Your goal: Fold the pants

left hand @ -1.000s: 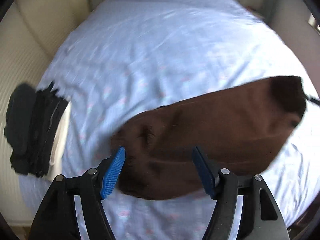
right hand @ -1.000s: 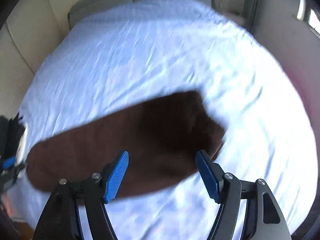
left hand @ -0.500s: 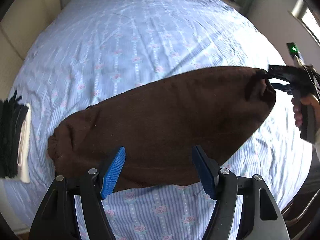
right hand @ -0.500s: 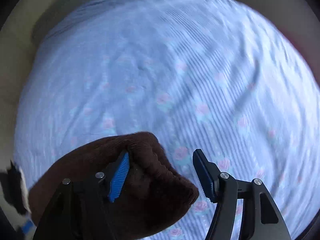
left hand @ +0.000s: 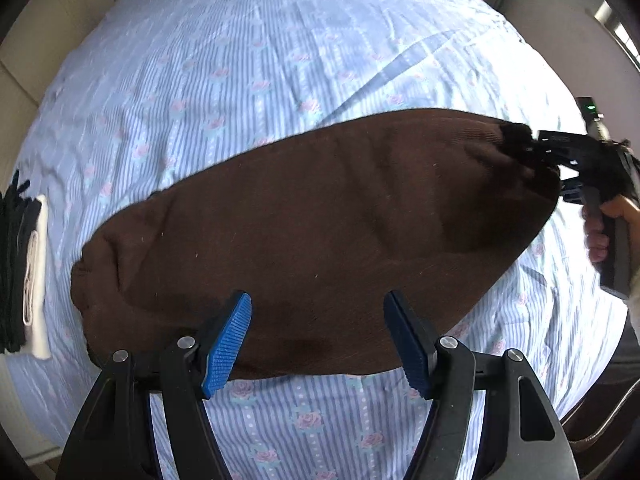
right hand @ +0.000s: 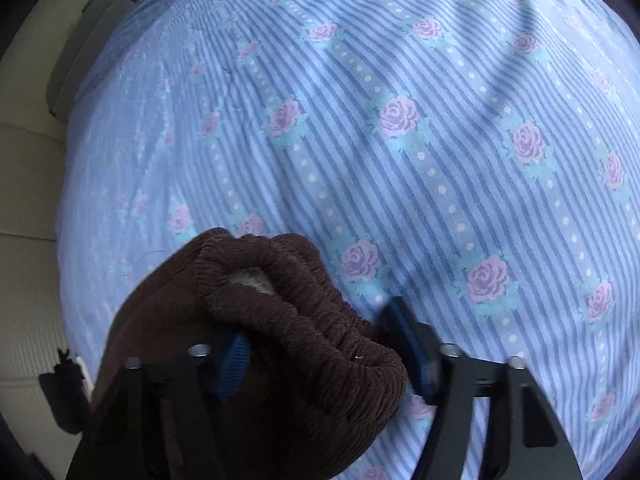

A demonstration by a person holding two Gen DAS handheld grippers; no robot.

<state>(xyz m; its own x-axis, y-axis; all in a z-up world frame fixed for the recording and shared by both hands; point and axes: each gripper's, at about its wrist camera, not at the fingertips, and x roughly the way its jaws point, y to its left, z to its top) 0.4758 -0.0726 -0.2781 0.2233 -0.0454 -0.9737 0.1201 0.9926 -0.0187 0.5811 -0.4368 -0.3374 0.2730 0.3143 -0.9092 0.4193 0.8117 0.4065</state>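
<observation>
The brown pants (left hand: pixel 312 236) lie flat across the bed (left hand: pixel 280 60), spread for folding. The left tongs (left hand: pixel 318 336) hover open over their 6 o'clock edge. The right tongs (right hand: pixel 320 356) have just been closing around the bunched waistband (right hand: pixel 288 304) at 3 o'clock, probably to carry it over.

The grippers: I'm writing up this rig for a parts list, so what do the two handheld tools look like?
Both match: the left gripper and right gripper have black plastic arms with triangular cut-outs, silver pin heads at the joints, and blue ribbed pads on the fingers. In the left wrist view, the right tool shows a dark handle and a small green light on top. A pale cuff edge shows there.
</observation>
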